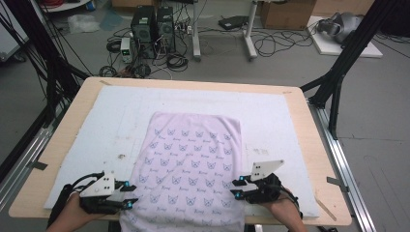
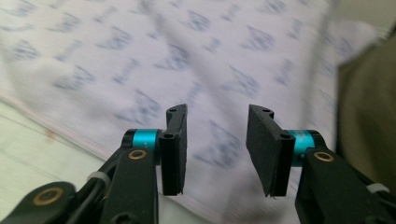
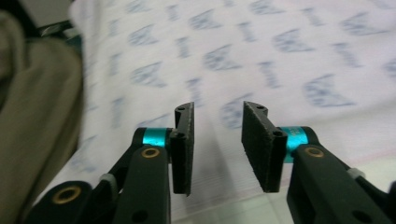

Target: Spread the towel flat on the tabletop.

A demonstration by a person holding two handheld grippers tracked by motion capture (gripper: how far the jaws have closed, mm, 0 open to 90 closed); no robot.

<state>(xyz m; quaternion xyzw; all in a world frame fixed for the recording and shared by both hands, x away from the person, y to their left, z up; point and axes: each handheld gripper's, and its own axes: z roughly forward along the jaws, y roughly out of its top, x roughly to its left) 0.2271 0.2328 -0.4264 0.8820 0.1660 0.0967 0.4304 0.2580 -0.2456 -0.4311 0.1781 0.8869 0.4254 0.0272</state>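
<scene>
Patterned cloth (image 1: 191, 164) between left tongs (image 1: 129, 195) and right tongs (image 1: 235, 188), both agape, empty.

Laboratory setting: black desktop computer towers (image 1: 153, 30), tangled black floor cables (image 1: 270, 43) and black metal rig struts (image 1: 345, 63) surrounding a pale wooden worktable (image 1: 300, 121).

Even, diffuse overhead light; shadows faint. High view is sharp, slightly bowed at edges. Both gripper views: cloth (image 2: 140, 56) pattern motion-blurred, worst toward 12 o'clock; jaws crisp.

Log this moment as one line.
left gripper: open, at cloth's left edge | right gripper: open, at right edge | patterned cloth: flat on white mat, ungrasped
</scene>
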